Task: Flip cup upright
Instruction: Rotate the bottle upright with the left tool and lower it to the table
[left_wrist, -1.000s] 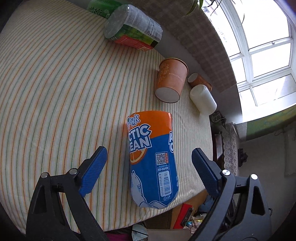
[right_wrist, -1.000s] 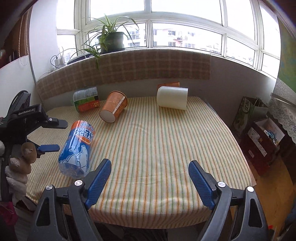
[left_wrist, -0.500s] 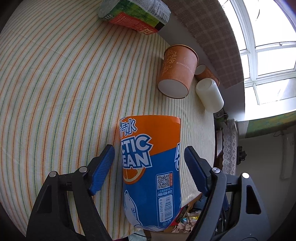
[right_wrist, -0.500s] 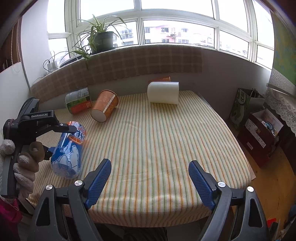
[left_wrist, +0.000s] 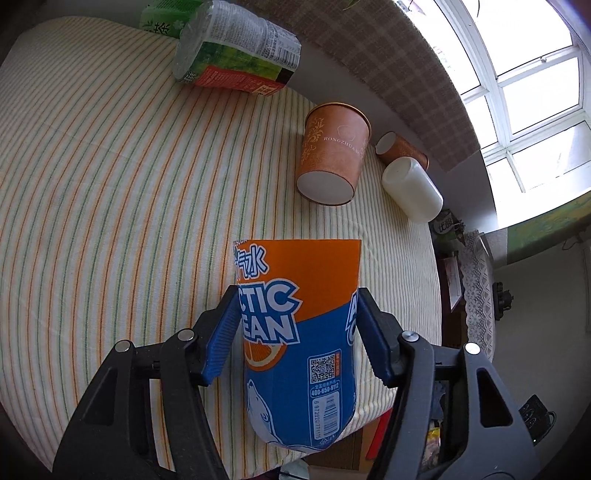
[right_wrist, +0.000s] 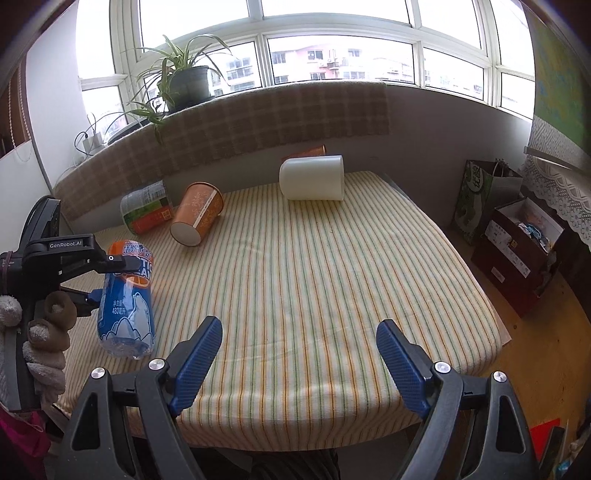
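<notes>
A blue and orange cup made from a cut soda bottle (left_wrist: 299, 332) lies on its side near the table's front left edge; it also shows in the right wrist view (right_wrist: 127, 295). My left gripper (left_wrist: 297, 321) is shut on the cup's middle, its blue pads pressed against both sides. My right gripper (right_wrist: 299, 343) is open and empty above the table's front edge, to the right of the cup.
On the striped tablecloth (right_wrist: 314, 266) lie an orange paper cup (right_wrist: 197, 219), a green-labelled clear cup (right_wrist: 147, 212), a white cup (right_wrist: 312, 178) and a small orange cup (left_wrist: 402, 147) behind it, all on their sides. Bags and boxes (right_wrist: 517, 236) stand on the floor at right.
My left gripper has moved forward around the blue and orange cup and closed on it. The right gripper has stayed open and nearly still.
</notes>
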